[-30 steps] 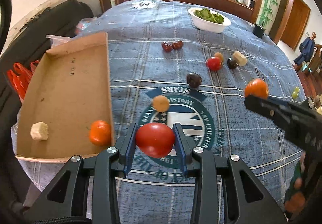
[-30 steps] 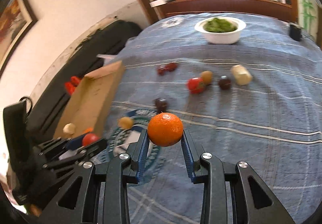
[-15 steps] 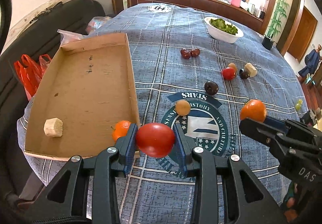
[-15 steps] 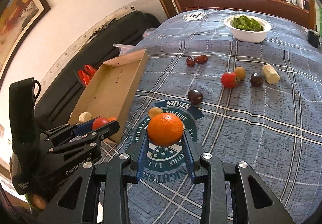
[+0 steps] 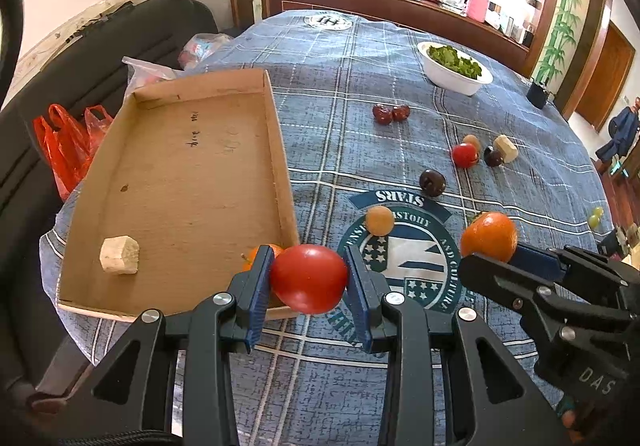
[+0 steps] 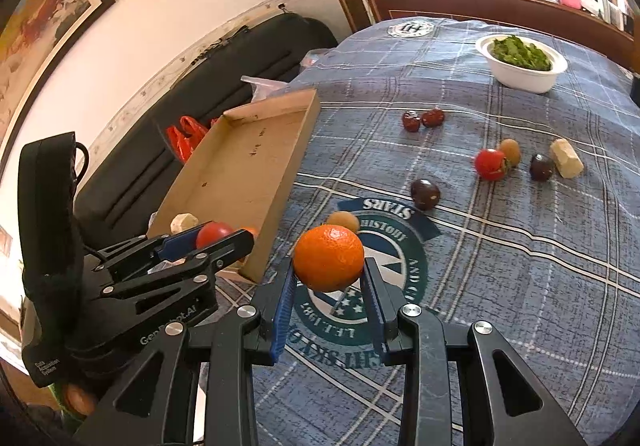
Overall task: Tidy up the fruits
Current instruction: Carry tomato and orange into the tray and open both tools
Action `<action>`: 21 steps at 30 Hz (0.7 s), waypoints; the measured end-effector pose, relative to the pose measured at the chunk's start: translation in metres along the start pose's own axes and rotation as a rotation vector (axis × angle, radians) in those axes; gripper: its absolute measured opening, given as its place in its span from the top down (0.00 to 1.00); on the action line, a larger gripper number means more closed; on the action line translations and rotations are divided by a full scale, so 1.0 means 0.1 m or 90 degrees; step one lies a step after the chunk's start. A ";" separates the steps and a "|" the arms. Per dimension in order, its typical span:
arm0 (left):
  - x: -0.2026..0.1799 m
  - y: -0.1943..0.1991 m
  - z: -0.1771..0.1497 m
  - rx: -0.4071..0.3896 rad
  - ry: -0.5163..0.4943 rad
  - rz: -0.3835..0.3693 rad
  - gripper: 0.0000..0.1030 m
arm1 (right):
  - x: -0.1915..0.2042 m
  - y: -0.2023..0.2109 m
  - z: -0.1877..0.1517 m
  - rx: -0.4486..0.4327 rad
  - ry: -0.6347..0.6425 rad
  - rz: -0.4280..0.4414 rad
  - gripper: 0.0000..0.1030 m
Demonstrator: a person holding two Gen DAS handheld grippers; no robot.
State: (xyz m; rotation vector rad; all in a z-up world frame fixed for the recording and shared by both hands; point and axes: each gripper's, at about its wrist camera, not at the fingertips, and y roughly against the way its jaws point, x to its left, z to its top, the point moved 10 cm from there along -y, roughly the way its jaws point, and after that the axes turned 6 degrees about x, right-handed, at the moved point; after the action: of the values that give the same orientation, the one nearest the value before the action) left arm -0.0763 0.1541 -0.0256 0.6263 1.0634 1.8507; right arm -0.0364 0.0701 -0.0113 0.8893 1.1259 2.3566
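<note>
We hold a red tomato (image 5: 309, 278) clamped in our left gripper (image 5: 308, 282) above the near right corner of a cardboard tray (image 5: 192, 181), and an orange (image 6: 329, 258) clamped in our right gripper (image 6: 329, 286) over the round emblem on the cloth. Inside the tray lie a pale chunk (image 5: 119, 255) and a second orange fruit (image 5: 256, 256), the latter mostly hidden behind our left gripper's finger.

Loose fruit dots the surface (image 5: 360, 386), which is draped in a blue plaid cloth: a tan round fruit (image 5: 380, 219) just beyond the emblem's middle, a dark plum (image 5: 432, 183), two red dates (image 5: 391, 113) touching each other, then a cluster of a small tomato (image 5: 464, 155), a tan fruit (image 5: 472, 141), a dark fruit (image 5: 493, 156) and a pale block (image 5: 506, 148). A white bowl (image 5: 454, 75) of greens sits farther back.

A dark sofa (image 5: 100, 57) with red bags (image 5: 68, 141) runs along the tray side; a wooden counter (image 5: 400, 7) crowded with things too small to identify, among them a pink bottle (image 5: 477, 5), stands under a bright window.

Only the left view shows a green fruit (image 5: 594, 217) at the cloth's far right edge and a wooden door (image 5: 610, 77); only the right view shows a framed painting (image 6: 44, 17).
</note>
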 end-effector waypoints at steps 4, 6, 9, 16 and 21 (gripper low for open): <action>0.08 -0.01 0.01 0.001 0.010 0.002 0.68 | 0.12 -0.03 0.04 0.002 0.018 0.006 0.68; 0.13 -0.02 0.02 0.002 0.015 0.005 0.68 | 0.17 -0.05 0.04 0.004 0.024 0.008 0.68; 0.21 -0.04 0.01 0.003 0.023 0.007 0.68 | 0.24 -0.08 0.05 0.008 0.033 0.011 0.68; 0.36 -0.08 0.03 0.007 0.038 0.008 0.68 | 0.36 -0.20 0.05 0.024 0.049 0.015 0.68; 0.68 -0.08 0.15 -0.004 0.072 0.022 0.68 | 0.48 -0.31 0.09 0.039 0.065 0.027 0.68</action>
State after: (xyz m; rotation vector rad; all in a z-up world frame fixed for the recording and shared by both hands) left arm -0.0940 0.2224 -0.0254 0.5441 1.1265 1.9376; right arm -0.0635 0.1212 -0.0136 0.8292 1.2379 2.4387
